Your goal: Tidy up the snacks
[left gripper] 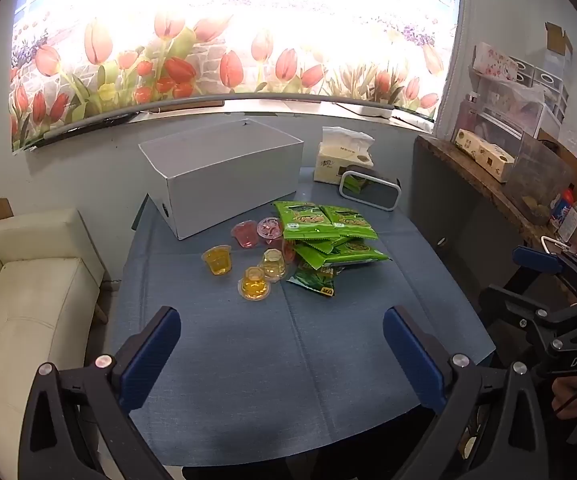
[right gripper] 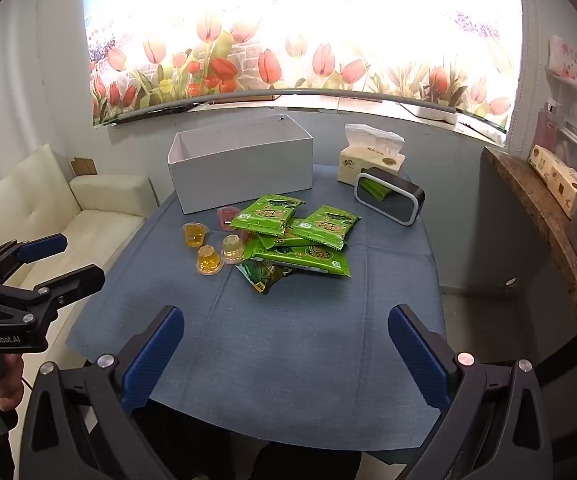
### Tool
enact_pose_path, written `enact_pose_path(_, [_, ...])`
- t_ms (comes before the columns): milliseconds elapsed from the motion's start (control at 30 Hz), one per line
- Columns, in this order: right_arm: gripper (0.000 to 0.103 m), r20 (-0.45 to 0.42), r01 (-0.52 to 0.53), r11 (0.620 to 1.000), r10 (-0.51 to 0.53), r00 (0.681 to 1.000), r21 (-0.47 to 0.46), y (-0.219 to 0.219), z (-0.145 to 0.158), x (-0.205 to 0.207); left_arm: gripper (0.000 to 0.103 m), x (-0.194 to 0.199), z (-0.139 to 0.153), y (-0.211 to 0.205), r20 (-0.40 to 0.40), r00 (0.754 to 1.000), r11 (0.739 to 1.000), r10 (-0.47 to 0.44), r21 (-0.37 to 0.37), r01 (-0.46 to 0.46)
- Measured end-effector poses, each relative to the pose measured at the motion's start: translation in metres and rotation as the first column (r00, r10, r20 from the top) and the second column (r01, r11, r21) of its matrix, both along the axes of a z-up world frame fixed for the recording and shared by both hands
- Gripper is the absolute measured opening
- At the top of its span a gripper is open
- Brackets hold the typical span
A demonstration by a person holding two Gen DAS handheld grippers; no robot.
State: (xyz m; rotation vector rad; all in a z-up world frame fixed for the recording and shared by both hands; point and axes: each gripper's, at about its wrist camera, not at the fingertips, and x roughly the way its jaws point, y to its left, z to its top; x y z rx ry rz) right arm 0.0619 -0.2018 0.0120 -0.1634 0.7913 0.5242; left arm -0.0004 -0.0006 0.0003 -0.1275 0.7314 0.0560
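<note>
**Two open grippers over a tabletop of snacks**

Both grippers hover above the near edge of a blue-covered tabletop (left gripper: 248, 360), each with its jaws spread wide and nothing between them. The left gripper (left gripper: 282, 354) fills the bottom of its own view; the right gripper (right gripper: 286, 354) does the same in its view. Each also shows in the other's view at the side, cut off by the picture's edge, with part of a hand (right gripper: 6, 376) on its handle.

In the middle of the tabletop lies a loose pile of green snack packets (right gripper: 296, 236); the lower ones are mostly hidden under the top ones, so their count is unclear. Just left of the pile stand yellow jelly cups (left gripper: 217, 259) and red jelly cups (left gripper: 244, 234), one red cup partly hidden behind a packet in the right view. At the far side sits an open white box (right gripper: 240, 168); its inside is barely visible. To its right are a tissue pack (right gripper: 370, 160) and a small dark clock (right gripper: 390, 196), its face unreadable.
</note>
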Motion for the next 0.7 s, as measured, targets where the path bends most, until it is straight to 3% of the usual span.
enact_pose_path(267, [0.103,0.0,0.002,1.0,-0.002,1.0,-0.013,-0.001,0.002,0.001,0.103,0.0,0.004,-0.009,0.014,1.0,1.0,-0.006,0.023,0.006])
enact_pose_path(333, [0.103,-0.003,0.007,1.0,-0.007,1.0,0.003,-0.004,0.004,0.0,0.103,-0.004,0.003,-0.018,0.024,1.0,1.0,-0.009,-0.002,0.009])
enact_pose_path(700, [0.103,-0.008,0.016,1.0,-0.016,1.0,0.022,-0.001,0.006,0.001,0.103,-0.002,0.006,-0.006,0.034,0.999,1.0,-0.029,-0.001,0.029])
